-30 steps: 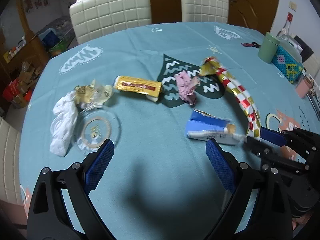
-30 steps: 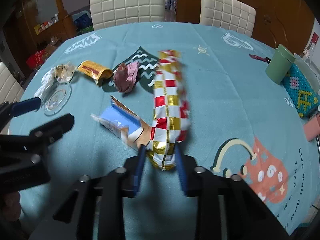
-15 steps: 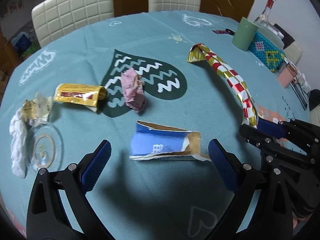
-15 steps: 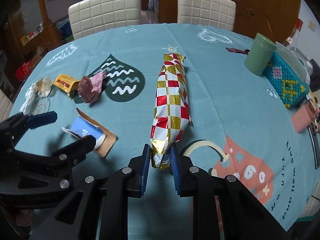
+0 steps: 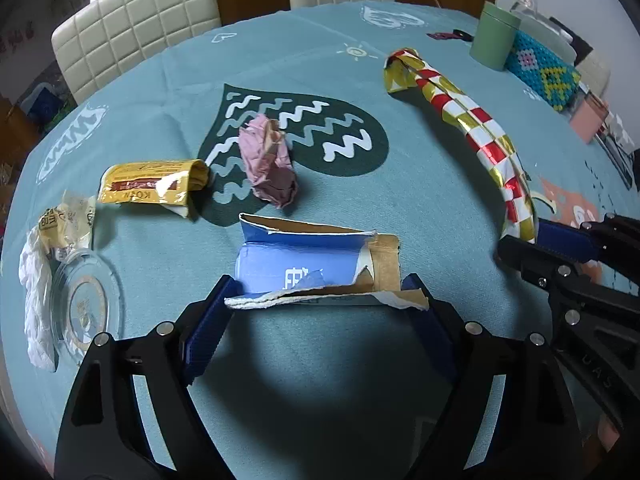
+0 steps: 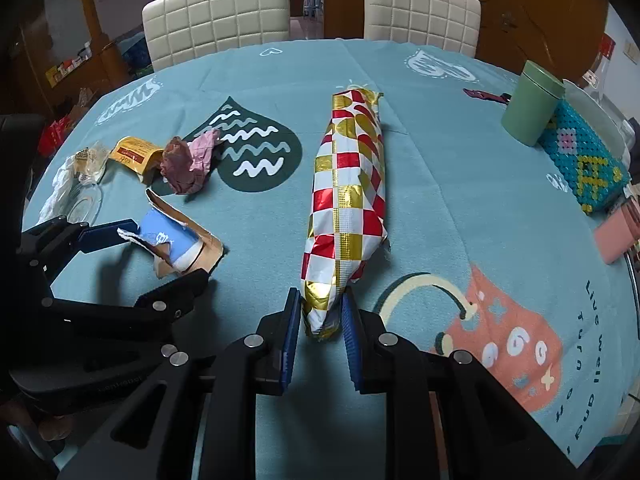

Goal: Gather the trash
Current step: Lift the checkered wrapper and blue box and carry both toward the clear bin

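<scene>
My right gripper [image 6: 320,312] is shut on the near end of a long red, white and gold checked wrapper [image 6: 348,196], which stretches away over the teal tablecloth; it also shows in the left wrist view [image 5: 472,120]. My left gripper [image 5: 320,304] is open, its jaws on either side of a torn blue cardboard box [image 5: 316,268] that lies on the cloth; the box also shows in the right wrist view [image 6: 176,240]. A crumpled pink paper [image 5: 268,164], a yellow wrapper [image 5: 152,186] and white plastic trash [image 5: 36,280] lie further left.
A clear glass dish [image 5: 84,304] sits at the left by the white plastic. A green cup [image 6: 530,108], a beaded blue box [image 6: 584,160] and a pink item [image 6: 616,232] stand at the right edge. Two cream chairs [image 6: 224,16] stand behind the table.
My left gripper moved forward and down until its jaws flank the blue box. My right gripper stays shut on the checked wrapper, which has shifted slightly right.
</scene>
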`<state>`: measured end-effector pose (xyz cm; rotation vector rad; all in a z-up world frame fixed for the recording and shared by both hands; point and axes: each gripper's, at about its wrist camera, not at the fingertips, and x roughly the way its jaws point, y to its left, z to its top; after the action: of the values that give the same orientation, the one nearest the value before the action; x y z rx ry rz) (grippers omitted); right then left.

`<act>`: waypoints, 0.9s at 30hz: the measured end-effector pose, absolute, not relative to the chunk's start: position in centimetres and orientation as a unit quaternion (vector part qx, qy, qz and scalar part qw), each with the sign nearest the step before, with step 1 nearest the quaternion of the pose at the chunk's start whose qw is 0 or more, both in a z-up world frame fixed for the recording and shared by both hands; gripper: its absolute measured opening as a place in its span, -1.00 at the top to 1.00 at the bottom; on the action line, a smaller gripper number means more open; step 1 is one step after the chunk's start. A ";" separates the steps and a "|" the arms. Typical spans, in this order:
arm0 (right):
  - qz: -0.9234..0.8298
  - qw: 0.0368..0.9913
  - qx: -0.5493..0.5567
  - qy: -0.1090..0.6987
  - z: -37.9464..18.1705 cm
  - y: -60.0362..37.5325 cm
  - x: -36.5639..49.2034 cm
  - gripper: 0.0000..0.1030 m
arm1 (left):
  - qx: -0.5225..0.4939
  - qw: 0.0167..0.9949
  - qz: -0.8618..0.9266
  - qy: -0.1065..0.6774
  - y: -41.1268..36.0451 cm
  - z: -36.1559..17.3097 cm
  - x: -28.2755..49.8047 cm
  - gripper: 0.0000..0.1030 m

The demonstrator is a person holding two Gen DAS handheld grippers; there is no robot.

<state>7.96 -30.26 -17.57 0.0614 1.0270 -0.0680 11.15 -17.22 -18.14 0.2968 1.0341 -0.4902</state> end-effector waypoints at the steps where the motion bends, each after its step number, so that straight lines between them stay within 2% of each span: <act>1: -0.031 0.870 0.028 0.491 -17.5 -30.1 8.0 0.60 | 0.138 0.833 -0.228 0.485 -17.0 -18.0 11.2 -0.61; 12: -0.006 0.884 -0.001 0.467 -15.4 -27.5 8.0 0.61 | 0.116 0.857 -0.202 0.459 -14.3 -15.4 10.5 -0.60; 19: 0.012 0.905 -0.044 0.422 -13.2 -24.7 6.9 0.71 | 0.100 0.871 -0.177 0.447 -11.9 -14.0 9.7 -0.60; 27: 0.049 0.911 -0.083 0.401 -11.8 -20.7 6.3 0.72 | 0.081 0.888 -0.145 0.429 -8.3 -12.1 8.7 -0.60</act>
<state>6.25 -20.72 -11.75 -0.1701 0.8259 0.1002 8.68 -8.26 -12.05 0.1688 0.8913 -0.3010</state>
